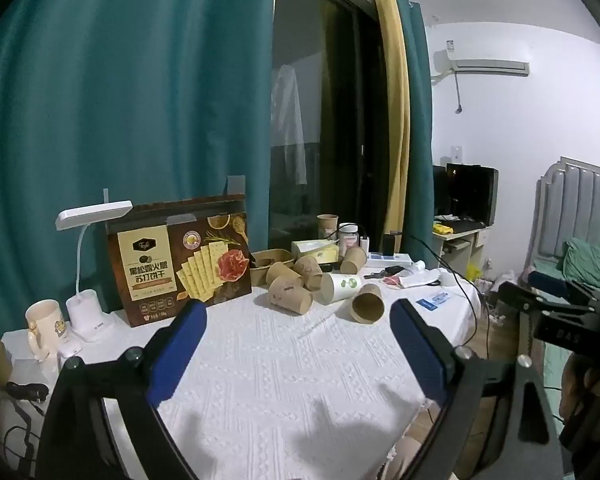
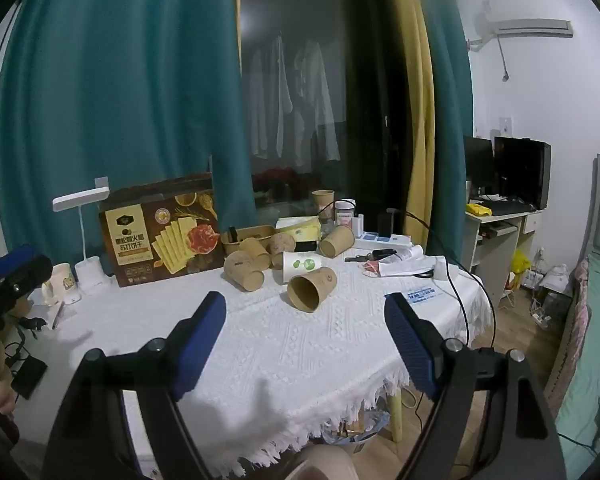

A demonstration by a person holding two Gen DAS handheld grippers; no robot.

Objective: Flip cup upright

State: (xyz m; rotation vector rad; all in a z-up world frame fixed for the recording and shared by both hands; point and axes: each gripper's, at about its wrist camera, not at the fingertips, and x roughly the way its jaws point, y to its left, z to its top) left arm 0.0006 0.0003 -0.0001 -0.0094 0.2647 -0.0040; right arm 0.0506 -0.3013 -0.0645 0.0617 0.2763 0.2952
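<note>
Both grippers, left (image 1: 296, 360) and right (image 2: 304, 344), agape over bare tablecloth (image 2: 300, 360), nothing held. Ahead of the right gripper, closest, a brown cup (image 2: 311, 286) on its side, mouth toward the jaws, axis pointing away and slightly right. Beyond, more toppled cups (image 2: 246, 270).

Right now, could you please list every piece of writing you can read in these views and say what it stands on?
"黑松露火腿 苏打饼干": brown cardboard cracker box, cream panel.
"Tafe", apparently: logo above it, blurred.
Box bottom row: too small.
White paper cup: green logo, no words legible.
Blue card: blurred.
Brown paper cups: prints unreadable.
</note>
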